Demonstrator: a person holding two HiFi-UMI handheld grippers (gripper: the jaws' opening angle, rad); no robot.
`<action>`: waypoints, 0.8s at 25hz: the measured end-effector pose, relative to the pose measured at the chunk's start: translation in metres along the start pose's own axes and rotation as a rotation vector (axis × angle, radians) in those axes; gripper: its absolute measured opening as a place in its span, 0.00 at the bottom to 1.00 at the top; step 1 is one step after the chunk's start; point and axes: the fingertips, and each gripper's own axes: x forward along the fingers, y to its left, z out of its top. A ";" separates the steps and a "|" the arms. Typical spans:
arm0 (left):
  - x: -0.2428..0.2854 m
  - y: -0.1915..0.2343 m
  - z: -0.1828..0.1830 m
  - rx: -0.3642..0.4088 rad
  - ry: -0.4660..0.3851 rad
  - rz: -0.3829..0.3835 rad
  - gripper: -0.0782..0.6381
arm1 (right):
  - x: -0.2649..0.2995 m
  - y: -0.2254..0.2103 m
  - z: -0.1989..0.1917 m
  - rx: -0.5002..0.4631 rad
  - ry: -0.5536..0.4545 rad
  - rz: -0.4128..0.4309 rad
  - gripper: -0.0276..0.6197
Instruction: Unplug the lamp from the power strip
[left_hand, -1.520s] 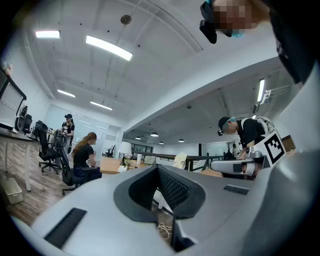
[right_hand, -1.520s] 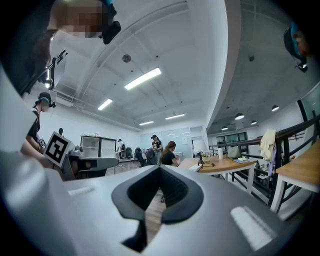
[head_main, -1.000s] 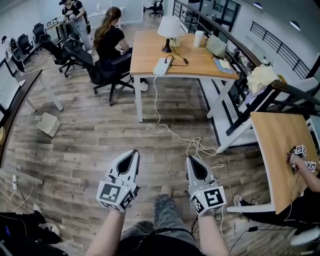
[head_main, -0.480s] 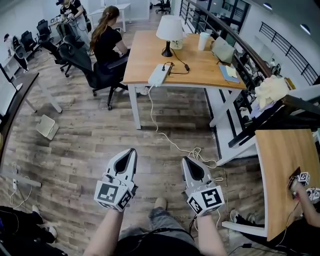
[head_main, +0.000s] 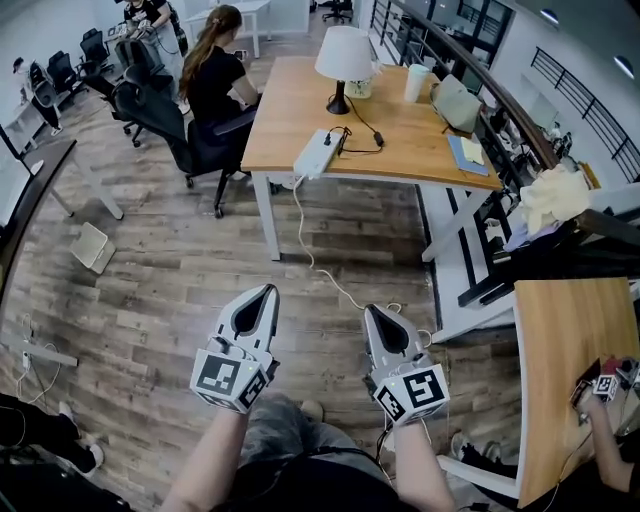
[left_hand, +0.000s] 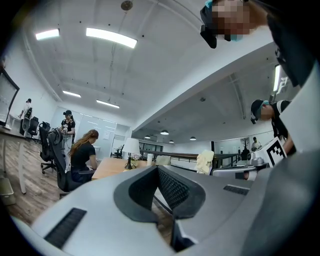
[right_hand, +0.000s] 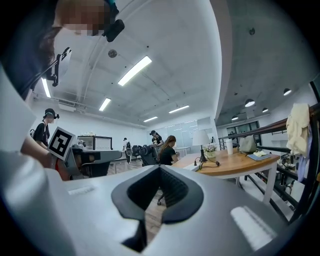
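My left hand-held gripper (head_main: 262, 296) and right hand-held gripper (head_main: 375, 313) are clenched, empty. Upper centre, the lamp (head_main: 342, 58) plug (head_main: 328, 138) in the power strip (head_main: 311, 155) looks small and rigid — I'd pinch its body squarely.

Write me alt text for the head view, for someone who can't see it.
The left gripper and right gripper, both shut and empty, point over a wood floor toward a desk where a lamp is plugged into a power strip. A person sits at the desk's left.
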 end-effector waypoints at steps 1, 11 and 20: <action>0.002 0.004 -0.001 -0.002 0.002 0.006 0.10 | 0.005 -0.001 -0.001 0.006 0.000 0.003 0.05; 0.066 0.041 -0.015 -0.031 0.011 0.016 0.10 | 0.066 -0.034 -0.006 0.015 0.026 0.021 0.05; 0.164 0.090 -0.017 -0.024 0.028 -0.038 0.10 | 0.162 -0.088 -0.008 0.029 0.055 0.016 0.05</action>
